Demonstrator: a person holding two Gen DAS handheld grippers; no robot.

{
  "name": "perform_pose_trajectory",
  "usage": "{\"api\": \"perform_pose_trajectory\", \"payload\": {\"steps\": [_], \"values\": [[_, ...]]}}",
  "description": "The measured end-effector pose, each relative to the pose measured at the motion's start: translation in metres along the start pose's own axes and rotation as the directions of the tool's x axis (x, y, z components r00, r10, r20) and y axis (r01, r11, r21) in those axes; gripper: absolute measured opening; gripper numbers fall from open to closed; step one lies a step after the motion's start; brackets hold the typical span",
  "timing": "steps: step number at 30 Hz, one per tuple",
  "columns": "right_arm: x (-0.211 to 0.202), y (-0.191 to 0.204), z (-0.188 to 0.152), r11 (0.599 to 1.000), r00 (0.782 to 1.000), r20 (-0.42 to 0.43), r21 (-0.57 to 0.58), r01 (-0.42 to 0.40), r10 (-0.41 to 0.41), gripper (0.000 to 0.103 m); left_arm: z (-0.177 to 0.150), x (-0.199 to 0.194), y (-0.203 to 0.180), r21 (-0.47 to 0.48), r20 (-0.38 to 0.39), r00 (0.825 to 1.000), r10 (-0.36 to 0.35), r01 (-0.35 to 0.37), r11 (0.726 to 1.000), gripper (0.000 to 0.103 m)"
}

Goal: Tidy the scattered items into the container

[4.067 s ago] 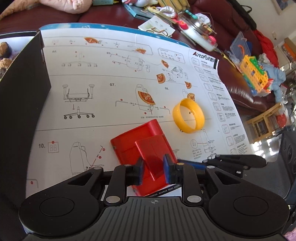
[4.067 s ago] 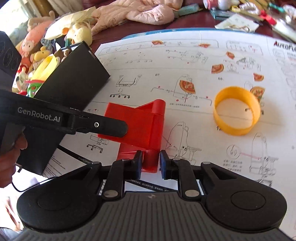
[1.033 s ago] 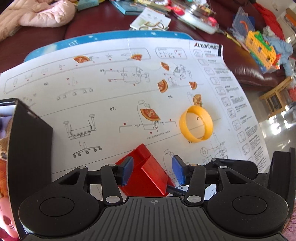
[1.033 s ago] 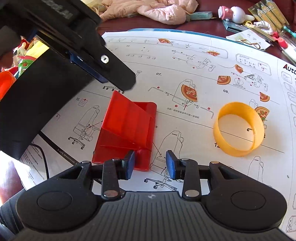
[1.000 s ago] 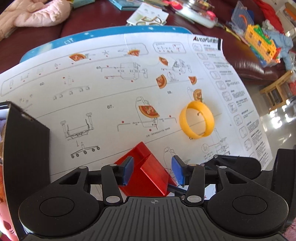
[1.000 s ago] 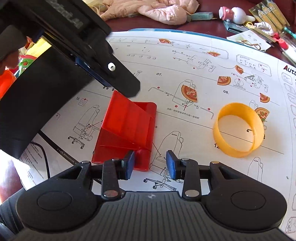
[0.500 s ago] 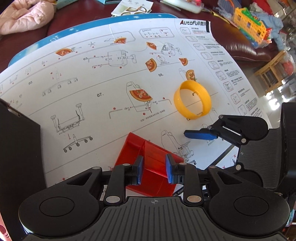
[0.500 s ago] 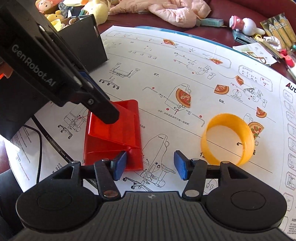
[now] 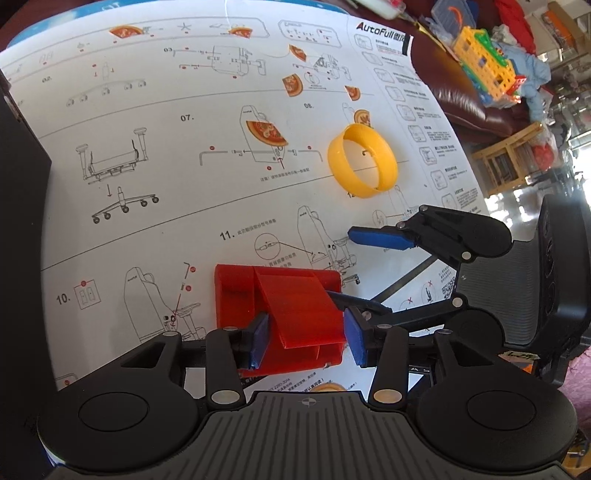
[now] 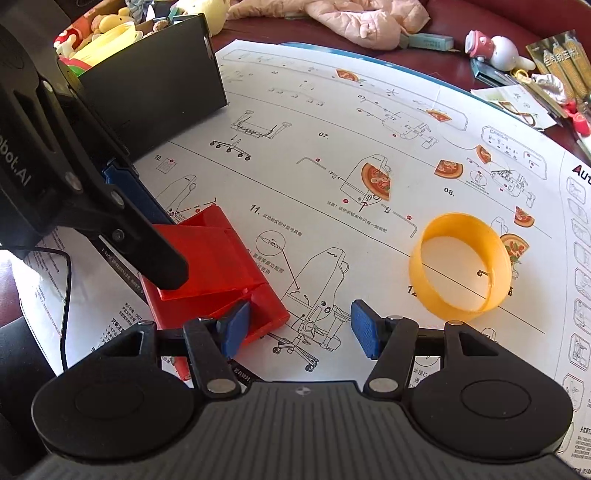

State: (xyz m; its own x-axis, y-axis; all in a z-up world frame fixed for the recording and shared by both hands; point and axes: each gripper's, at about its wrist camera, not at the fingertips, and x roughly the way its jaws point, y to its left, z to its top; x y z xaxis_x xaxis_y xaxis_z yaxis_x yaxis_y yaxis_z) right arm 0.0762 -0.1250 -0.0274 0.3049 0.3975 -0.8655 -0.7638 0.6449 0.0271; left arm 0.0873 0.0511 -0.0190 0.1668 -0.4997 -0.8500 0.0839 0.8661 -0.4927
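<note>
Now red stand [image 9: 291, 314] between opening left gripper [image 9: 306, 341] jaws, untouched

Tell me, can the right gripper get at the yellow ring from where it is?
Probably yes. The ring lies alone on the sheet, just ahead and to the right of the right gripper. Its jaws are opening, with nothing between them. The red stand and left gripper sit off to the other side.

We see a dark red table [image 10: 454, 48] bearing a white instruction sheet [image 10: 332, 110], a pink garment [image 10: 354, 18] and scattered toys.
</note>
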Motion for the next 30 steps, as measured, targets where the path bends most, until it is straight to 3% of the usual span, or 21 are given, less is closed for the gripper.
{"api": "perform_pose_trajectory", "payload": {"steps": [4, 5, 6, 10, 13, 15, 16, 18, 26, 28, 30], "values": [[0.001, -0.003, -0.001, 1.0, 1.0, -0.001, 0.008, -0.01, 0.01, 0.067, 0.008, 0.016, 0.007, -0.047, -0.036, 0.998, -0.043, 0.041, 0.998, 0.058], [0.002, -0.004, -0.001, 1.0, 1.0, 0.0, 0.014, -0.015, 0.015, 0.067, 0.008, 0.021, 0.008, -0.058, -0.043, 0.998, -0.048, 0.046, 0.997, 0.056], [0.002, -0.006, -0.002, 1.0, 1.0, 0.0, 0.02, -0.019, 0.019, 0.068, 0.008, 0.025, 0.008, -0.068, -0.044, 0.998, -0.044, 0.041, 0.997, 0.047], [0.001, -0.009, -0.002, 0.999, 1.0, -0.003, 0.045, -0.029, 0.029, 0.07, 0.003, 0.023, 0.003, -0.079, 0.001, 1.0, -0.013, 0.013, 0.997, 0.042], [0.0, -0.009, -0.003, 0.996, 0.998, -0.012, 0.064, -0.055, 0.056, 0.07, -0.004, 0.012, -0.001, -0.086, 0.051, 0.998, -0.029, 0.033, 0.996, 0.024], [-0.002, -0.007, -0.005, 0.994, 0.997, -0.01, 0.083, -0.072, 0.073, 0.07, -0.007, 0.003, 0.003, -0.134, 0.1, 0.992, -0.075, 0.088, 0.987, 0.003], [-0.003, -0.008, -0.006, 0.989, 0.995, -0.005, 0.112, -0.098, 0.1, 0.07, -0.008, 0.001, 0.005, -0.149, 0.121, 0.99, -0.068, 0.086, 0.985, 0.001], [-0.003, -0.007, -0.007, 0.978, 0.99, 0.003, 0.16, -0.138, 0.139, 0.07, -0.01, 0.0, 0.009, -0.185, 0.149, 0.987, -0.062, 0.09, 0.979, 0.0], [0.001, 0.003, -0.006, 0.949, 0.976, 0.056, 0.226, -0.218, 0.21, 0.073, -0.02, -0.001, 0.029, -0.321, 0.234, 0.956, -0.175, 0.246, 0.915, 0.0], [0.003, 0.004, -0.004, 0.947, 0.972, 0.069, 0.221, -0.234, 0.224, 0.074, -0.02, -0.002, 0.029, -0.317, 0.242, 0.955, -0.174, 0.247, 0.916, 0.0], [0.004, 0.004, -0.003, 0.94, 0.966, 0.076, 0.224, -0.257, 0.246, 0.063, -0.019, -0.003, 0.026, -0.295, 0.241, 0.961, -0.138, 0.208, 0.932, 0.003]]}}
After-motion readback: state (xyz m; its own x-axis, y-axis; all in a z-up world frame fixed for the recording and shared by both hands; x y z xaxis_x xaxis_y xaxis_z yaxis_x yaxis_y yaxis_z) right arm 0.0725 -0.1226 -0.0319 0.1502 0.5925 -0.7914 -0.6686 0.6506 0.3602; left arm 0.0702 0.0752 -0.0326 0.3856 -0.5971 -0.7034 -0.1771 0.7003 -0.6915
